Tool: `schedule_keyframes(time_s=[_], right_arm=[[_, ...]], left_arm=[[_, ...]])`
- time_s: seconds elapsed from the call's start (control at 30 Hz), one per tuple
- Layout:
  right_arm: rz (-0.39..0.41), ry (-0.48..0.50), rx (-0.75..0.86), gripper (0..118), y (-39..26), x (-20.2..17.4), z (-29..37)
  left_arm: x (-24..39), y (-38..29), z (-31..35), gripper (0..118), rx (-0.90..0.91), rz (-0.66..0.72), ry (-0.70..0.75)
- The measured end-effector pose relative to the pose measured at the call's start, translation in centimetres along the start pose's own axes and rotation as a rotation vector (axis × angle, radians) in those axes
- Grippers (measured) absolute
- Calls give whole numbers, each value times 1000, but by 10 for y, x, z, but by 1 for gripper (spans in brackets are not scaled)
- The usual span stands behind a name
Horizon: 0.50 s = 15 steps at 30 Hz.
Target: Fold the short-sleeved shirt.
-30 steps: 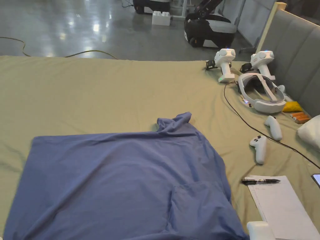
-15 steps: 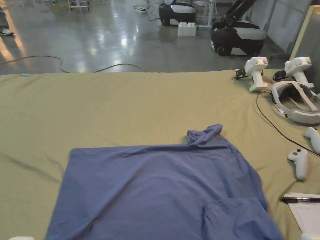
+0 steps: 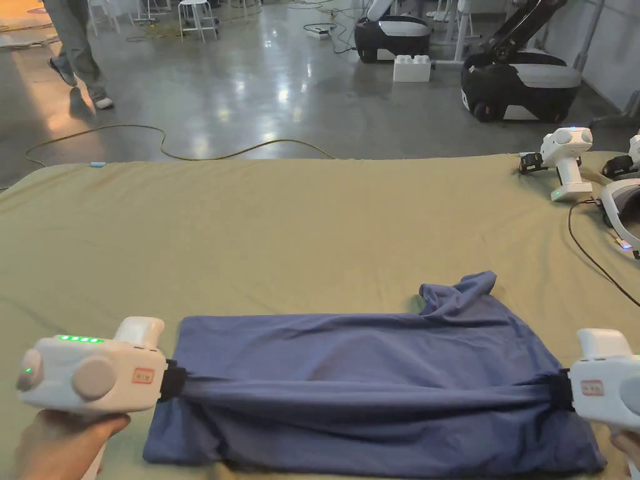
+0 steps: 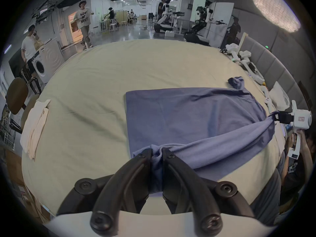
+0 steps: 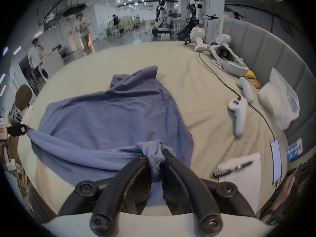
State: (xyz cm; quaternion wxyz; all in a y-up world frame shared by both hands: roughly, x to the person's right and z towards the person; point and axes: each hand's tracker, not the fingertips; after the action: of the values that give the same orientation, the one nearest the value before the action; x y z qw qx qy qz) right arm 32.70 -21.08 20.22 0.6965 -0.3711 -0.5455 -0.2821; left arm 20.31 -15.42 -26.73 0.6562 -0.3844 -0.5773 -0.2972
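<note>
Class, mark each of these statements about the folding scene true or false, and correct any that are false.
1. Both grippers are shut on the blue short-sleeved cotton shirt. True: the left gripper and the right gripper each pinch bunched cloth.
2. The shirt lies on a bare wooden table. False: it lies on an olive-green bedsheet.
3. A stretched ridge of cloth runs between the two grippers. True.
4. A white game controller rests on top of the shirt. False: it lies on the sheet, apart from the shirt.
5. A yellow cable lies on the shiny grey floor beyond the bed. True.
</note>
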Motion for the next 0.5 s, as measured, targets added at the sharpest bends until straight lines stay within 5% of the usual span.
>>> schedule_keyframes(time_s=[0.03, 0.07, 0.1, 0.13, 0.17, 0.27, 0.5], right_arm=[[-5, 3, -1, 29, 7, -2, -9], [-7, 6, -1, 56, 12, -3, -15], [-12, -5, -1, 81, 14, -3, -20], [-18, -23, -2, 81, 15, -2, -23], [-24, -23, -4, 79, 16, -1, -24], [-55, 13, 56, 80, 7, 7, -3], [-118, 110, 352, 80, -47, 11, 104]], left_arm=[[-2, 6, -9, 14, -12, 15, -4], [-2, 9, -16, 18, -6, 23, 0], [-1, 9, -21, 38, -2, 25, 16], [-1, 8, -26, 66, 5, 23, 48], [-3, 7, -28, 82, 15, 40, 72], [-13, -4, 0, 100, 103, 97, 37], [8, -85, 160, 100, 573, 31, -17]])
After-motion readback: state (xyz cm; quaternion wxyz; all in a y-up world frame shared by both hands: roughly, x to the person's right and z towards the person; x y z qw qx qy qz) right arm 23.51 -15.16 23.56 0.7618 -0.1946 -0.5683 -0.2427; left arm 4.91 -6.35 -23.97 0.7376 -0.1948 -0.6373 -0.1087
